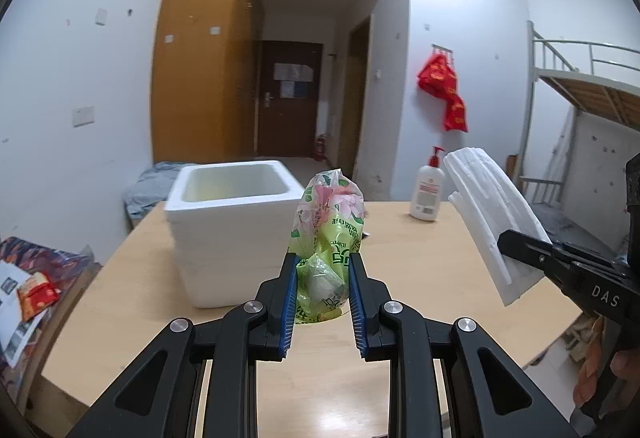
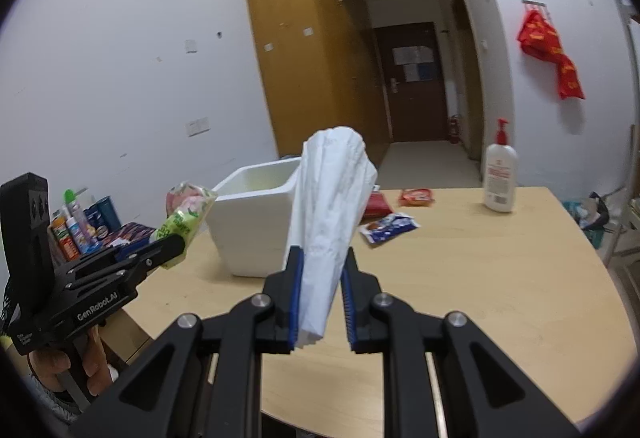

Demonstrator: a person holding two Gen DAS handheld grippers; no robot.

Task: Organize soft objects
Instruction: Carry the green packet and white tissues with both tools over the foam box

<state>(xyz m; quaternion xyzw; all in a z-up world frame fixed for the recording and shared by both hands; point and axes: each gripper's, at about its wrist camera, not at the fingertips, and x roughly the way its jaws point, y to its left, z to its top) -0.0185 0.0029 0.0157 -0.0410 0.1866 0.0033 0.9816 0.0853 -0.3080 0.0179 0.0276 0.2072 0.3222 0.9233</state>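
Note:
My left gripper (image 1: 323, 258) is shut on a green flowered plastic tissue pack (image 1: 330, 226), held upright above the wooden table (image 1: 420, 270). The same pack (image 2: 186, 216) shows at the left of the right wrist view, in the left gripper (image 2: 176, 244). A folded white stack of tissues (image 2: 330, 214) stands up between the pads of my right gripper (image 2: 322, 258), which is shut on it. In the left wrist view that white stack (image 1: 490, 214) hangs at the right in the right gripper (image 1: 516, 244). An open white foam box (image 1: 232, 226) stands on the table just left of the green pack.
A white pump bottle with a red top (image 2: 499, 176) stands at the table's far right. Small red and blue snack packets (image 2: 394, 224) lie behind the foam box (image 2: 256, 222). Bottles and cans (image 2: 80, 226) crowd a side surface at the left. A bunk bed (image 1: 580, 86) stands at the right.

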